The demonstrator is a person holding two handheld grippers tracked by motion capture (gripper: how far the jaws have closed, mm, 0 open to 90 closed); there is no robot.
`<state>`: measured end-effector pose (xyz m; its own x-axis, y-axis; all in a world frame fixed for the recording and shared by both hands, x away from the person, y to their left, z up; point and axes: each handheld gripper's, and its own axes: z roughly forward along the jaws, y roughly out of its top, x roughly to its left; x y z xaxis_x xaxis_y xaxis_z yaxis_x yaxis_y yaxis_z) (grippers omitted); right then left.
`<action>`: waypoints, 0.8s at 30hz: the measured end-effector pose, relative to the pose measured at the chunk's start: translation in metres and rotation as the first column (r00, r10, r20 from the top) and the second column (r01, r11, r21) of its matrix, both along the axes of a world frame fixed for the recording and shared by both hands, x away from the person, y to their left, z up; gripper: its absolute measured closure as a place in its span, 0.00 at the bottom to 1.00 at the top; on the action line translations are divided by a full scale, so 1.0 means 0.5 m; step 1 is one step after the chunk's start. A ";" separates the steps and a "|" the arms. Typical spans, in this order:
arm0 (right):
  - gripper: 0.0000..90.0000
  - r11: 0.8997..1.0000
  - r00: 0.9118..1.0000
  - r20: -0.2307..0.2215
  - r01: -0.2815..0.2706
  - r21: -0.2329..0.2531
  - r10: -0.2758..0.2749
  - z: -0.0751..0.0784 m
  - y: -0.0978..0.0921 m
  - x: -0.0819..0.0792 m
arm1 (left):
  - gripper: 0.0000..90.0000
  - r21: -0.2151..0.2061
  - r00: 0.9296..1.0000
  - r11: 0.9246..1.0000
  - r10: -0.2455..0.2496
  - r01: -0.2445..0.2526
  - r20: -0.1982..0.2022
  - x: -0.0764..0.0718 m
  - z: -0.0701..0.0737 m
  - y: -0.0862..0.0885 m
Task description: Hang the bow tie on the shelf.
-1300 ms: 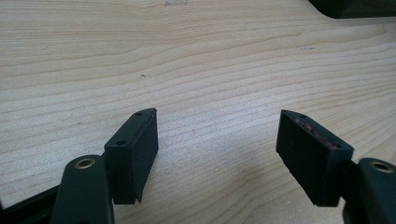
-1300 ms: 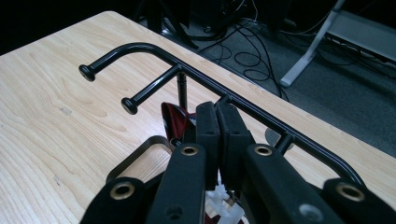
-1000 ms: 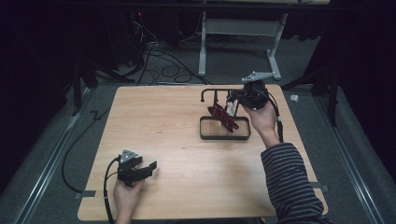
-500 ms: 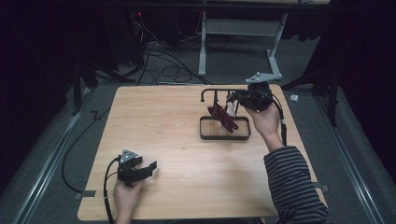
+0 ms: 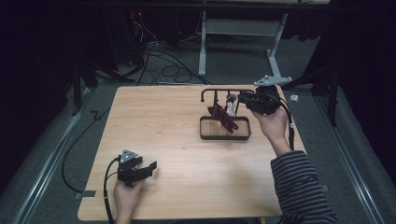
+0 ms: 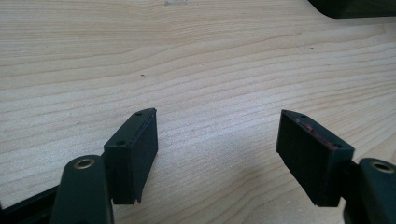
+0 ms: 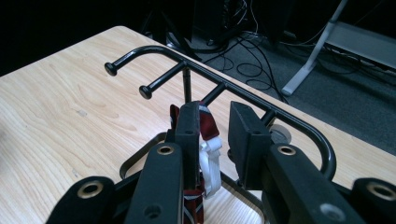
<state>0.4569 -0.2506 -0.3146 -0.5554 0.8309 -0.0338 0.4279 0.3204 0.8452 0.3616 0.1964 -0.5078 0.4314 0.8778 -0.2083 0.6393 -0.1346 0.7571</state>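
A black wire rack [image 5: 224, 91] with hooked pegs stands over a shallow black tray [image 5: 224, 136] at the table's right middle. From it hangs a dark red strap [image 5: 223, 116] with a white clip. My right gripper [image 5: 242, 98] hovers at the rack's right end, level with its top bar. In the right gripper view the strap [image 7: 208, 123] and its white clip [image 7: 211, 161] lie against the left jaw, with a gap to the other jaw, so my right gripper [image 7: 215, 116] is open. My left gripper [image 5: 150, 168] rests low at the near left, open and empty [image 6: 215, 140].
The wooden table [image 5: 154, 121] is bare between the two grippers. Cables [image 5: 159, 56] and a white desk frame [image 5: 243, 28] lie on the dark floor beyond the far edge. A person's striped sleeve [image 5: 299, 186] reaches in from the bottom right.
My right gripper has drawn slightly to the right and nearer, away from the hanging strap. The left gripper has not moved.
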 end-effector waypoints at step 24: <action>0.80 0.999 1.000 0.007 0.004 0.040 -0.004 -0.003 -0.038 -0.049 | 0.33 0.001 1.000 1.000 -0.003 0.003 -0.001 0.000 0.000 0.000</action>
